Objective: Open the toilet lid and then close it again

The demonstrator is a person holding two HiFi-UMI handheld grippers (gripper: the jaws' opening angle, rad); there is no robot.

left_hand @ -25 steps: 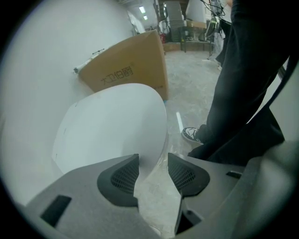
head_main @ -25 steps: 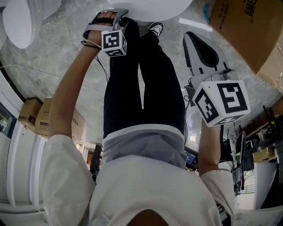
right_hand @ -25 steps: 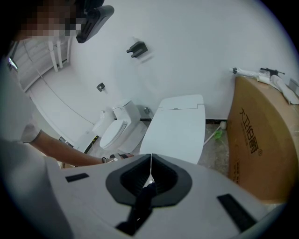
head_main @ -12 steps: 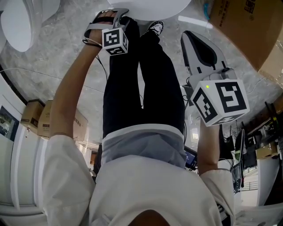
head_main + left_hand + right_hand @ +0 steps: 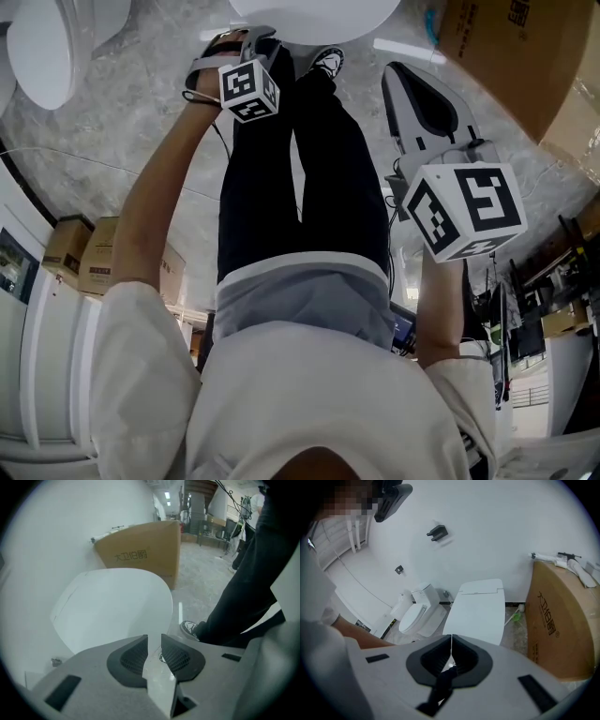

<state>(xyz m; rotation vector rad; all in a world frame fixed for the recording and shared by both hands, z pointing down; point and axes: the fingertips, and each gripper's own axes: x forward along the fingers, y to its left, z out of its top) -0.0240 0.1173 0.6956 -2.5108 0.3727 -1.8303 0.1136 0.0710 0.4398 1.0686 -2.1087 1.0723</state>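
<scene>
Toilet lid (image 5: pixel 319 14) down, shoe (image 5: pixel 328 61) near front edge, floor (image 5: pixel 141 103) alongside.

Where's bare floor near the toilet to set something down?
Widest bare floor: between the second toilet and the left arm. The strip between lid and box is narrow and holds a brush. In front of the lid it's crowded: legs, shoe, left gripper.

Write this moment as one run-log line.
left tongs: jaws have just been closing, narrowly apart, nothing gripped, tips at front rim of toilet lid | right tongs: shut, empty | lid: down
</scene>
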